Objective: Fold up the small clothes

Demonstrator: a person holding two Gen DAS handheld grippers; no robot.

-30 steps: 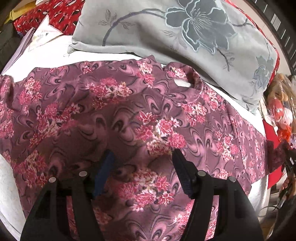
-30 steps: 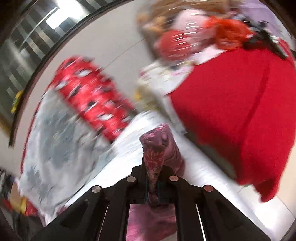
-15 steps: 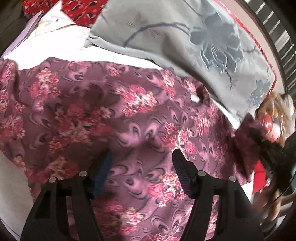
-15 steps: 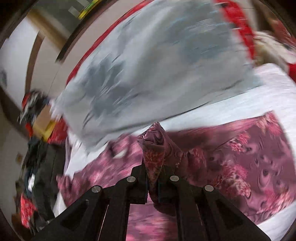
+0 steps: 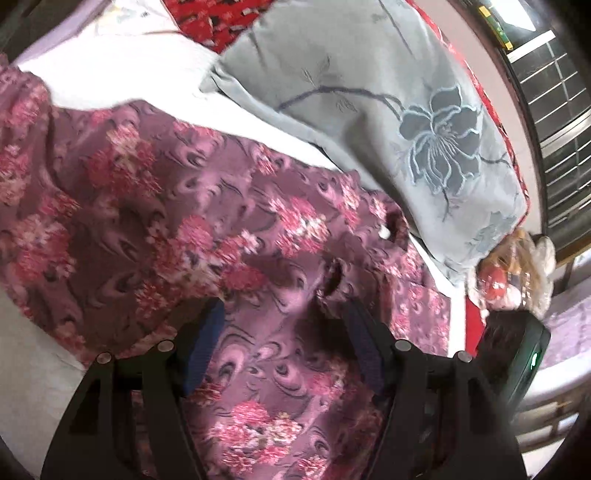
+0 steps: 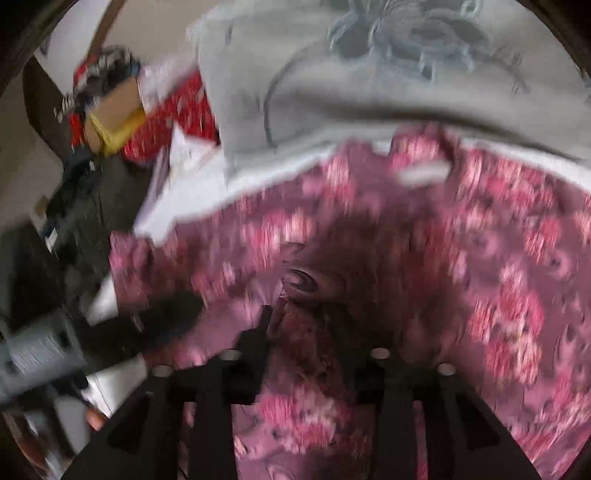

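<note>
A mauve garment with pink flower print [image 5: 166, 221] lies spread on the white bed sheet [image 5: 129, 66]. My left gripper [image 5: 282, 314] hovers just over its middle, open, with only flat cloth under the blue pads. A sleeve end [image 5: 332, 280] lies folded back onto the body near the right finger. In the blurred right wrist view, my right gripper [image 6: 314, 332] is over the same garment [image 6: 480, 258]. Its jaws are opening. A bunched fold of the cloth [image 6: 299, 284] still stands between them, close to the left finger, no longer pinched.
A grey pillow with a blue flower [image 5: 406, 110] lies along the garment's far edge, with red patterned cloth [image 5: 207, 14] behind it. A stuffed toy [image 5: 517, 273] sits at the right. A dark device with a green light [image 5: 532, 354] is nearby. A cardboard box [image 6: 114, 110] and dark bags stand at the left.
My right gripper swung from beside the red cloth over the garment, carrying the sleeve end, and its jaws have parted. My left gripper slid sideways along the garment and rolled a little.
</note>
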